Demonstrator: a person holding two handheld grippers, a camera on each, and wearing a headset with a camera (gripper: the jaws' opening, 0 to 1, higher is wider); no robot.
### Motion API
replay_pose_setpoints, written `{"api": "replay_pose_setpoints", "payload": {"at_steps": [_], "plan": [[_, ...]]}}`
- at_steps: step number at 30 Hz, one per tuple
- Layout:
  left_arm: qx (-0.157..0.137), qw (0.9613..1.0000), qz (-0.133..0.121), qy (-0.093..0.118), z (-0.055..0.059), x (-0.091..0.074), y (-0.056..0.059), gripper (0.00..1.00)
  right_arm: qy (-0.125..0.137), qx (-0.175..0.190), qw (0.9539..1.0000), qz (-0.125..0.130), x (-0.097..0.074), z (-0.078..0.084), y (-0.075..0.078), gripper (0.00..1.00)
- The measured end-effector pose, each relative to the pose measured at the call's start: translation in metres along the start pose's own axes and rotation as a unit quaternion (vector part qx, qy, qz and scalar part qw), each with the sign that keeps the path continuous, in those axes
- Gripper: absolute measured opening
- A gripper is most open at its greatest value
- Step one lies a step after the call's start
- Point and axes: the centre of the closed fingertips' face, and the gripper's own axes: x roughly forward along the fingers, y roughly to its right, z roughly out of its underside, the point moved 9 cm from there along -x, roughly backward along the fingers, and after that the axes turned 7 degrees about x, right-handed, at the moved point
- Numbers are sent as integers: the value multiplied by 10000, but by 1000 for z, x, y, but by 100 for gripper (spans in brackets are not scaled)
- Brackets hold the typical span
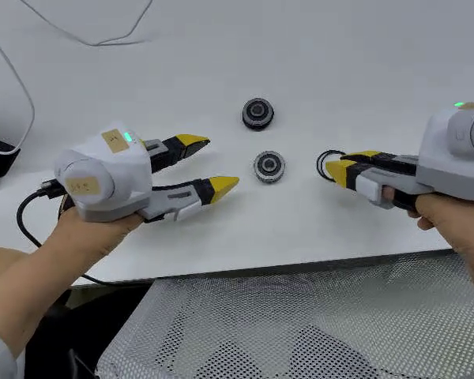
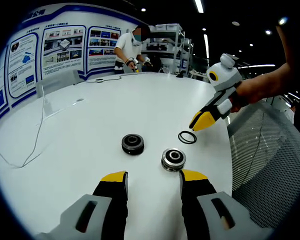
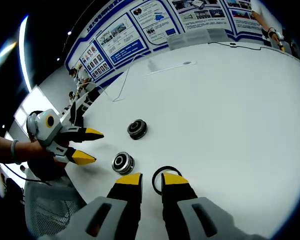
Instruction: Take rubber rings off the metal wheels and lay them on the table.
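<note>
Rubber ring (image 1: 329, 164), one thin black loop, lies flat on the white table (image 1: 221, 63), just before the yellow tips of the right tool (image 1: 341, 168). Whether the tips touch it I cannot tell. The jaws of this tool stand only a little apart and pinch nothing; in the right gripper view a part of the loop is seen through the gap between them. The left tool (image 1: 213, 163) is held with its jaws spread wide and empty, pointing toward the wheels. Between the two tools lies the near wheel (image 1: 268, 166), flat, with a bare shiny metal rim around a dark centre. Behind it, a little apart, lies the far wheel (image 1: 257, 113), whose rim is black all around.
</note>
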Motion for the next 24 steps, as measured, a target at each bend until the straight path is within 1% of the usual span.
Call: {"api": "replay_pose_setpoints", "payload": {"at_steps": [2, 11, 16, 20, 24], "plan": [[32, 10000, -31, 37, -3, 3, -3, 38, 55, 90, 9999, -70, 3, -3, -2, 15], [107, 9997, -102, 177, -19, 21, -12, 33, 171, 203, 9993, -261, 19, -12, -11, 14], [154, 9997, -94, 163, -26, 29, -13, 32, 233, 256, 9987, -368, 30, -20, -16, 14], [164, 9997, -111, 149, -30, 32, -14, 31, 259, 265, 9984, -421, 38, -24, -19, 14], [208, 9996, -153, 111, -33, 36, -17, 28, 253, 285, 9982, -464, 46, -27, -19, 14]]}}
